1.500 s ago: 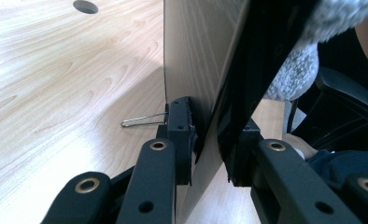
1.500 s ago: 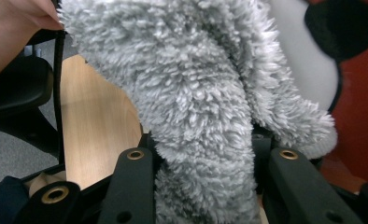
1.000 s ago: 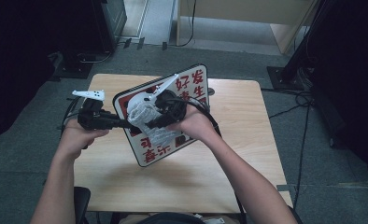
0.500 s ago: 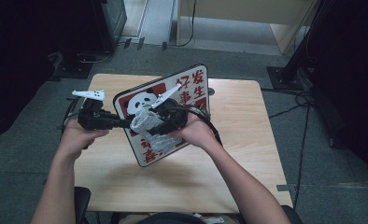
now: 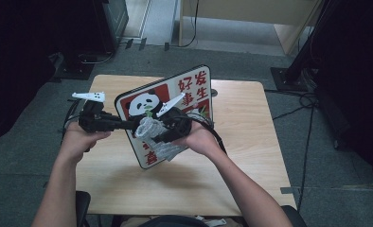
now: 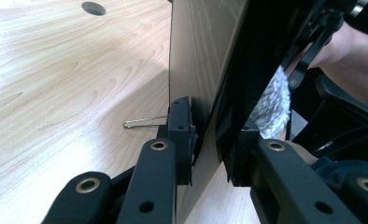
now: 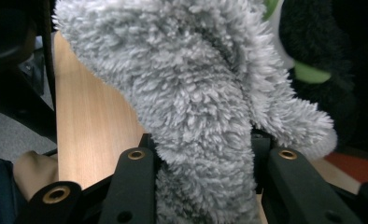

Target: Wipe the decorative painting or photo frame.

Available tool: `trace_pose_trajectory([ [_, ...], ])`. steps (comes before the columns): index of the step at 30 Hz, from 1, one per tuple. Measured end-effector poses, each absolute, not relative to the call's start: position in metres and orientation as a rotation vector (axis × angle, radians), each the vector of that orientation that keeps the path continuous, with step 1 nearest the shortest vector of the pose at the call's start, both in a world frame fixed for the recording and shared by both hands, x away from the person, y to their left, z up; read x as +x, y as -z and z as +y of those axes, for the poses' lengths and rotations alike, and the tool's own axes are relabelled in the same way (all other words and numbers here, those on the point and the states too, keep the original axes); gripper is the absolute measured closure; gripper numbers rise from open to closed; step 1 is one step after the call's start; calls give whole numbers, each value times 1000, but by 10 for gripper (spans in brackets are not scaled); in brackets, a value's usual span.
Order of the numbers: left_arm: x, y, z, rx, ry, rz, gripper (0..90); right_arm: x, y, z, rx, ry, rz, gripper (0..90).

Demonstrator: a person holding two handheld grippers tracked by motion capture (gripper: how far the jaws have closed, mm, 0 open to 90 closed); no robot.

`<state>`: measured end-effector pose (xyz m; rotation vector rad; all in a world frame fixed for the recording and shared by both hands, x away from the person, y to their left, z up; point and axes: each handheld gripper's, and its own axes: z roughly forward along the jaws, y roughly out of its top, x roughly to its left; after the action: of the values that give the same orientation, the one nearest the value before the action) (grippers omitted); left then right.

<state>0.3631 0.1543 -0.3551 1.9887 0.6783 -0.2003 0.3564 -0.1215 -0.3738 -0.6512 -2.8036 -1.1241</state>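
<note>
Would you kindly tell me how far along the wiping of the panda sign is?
Done: the left gripper clamps the red-and-white panda sign board by its edge, tilted above the wooden table. In hand: the right gripper presses a fluffy grey cloth onto its face. Left: probably the lower red part.

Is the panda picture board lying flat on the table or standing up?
Standing up, tilted. The square panda picture board rests on its lower edge on the wooden table, its left edge clamped by the left gripper.

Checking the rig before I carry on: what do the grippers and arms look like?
Both grippers, left and right, are black, with two flat linked jaws showing brass-ringed pivots. Each carries a pale three-cornered plate with dark dots on top and trails a black cable. The forearms are bare, no sleeves in the high view.
</note>
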Motion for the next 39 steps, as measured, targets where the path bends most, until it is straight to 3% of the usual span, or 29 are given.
trace_pose_trajectory([
  [39,358,357,156,1961,187,709,761,343,439,-128,-656,1044,-2761,663],
])
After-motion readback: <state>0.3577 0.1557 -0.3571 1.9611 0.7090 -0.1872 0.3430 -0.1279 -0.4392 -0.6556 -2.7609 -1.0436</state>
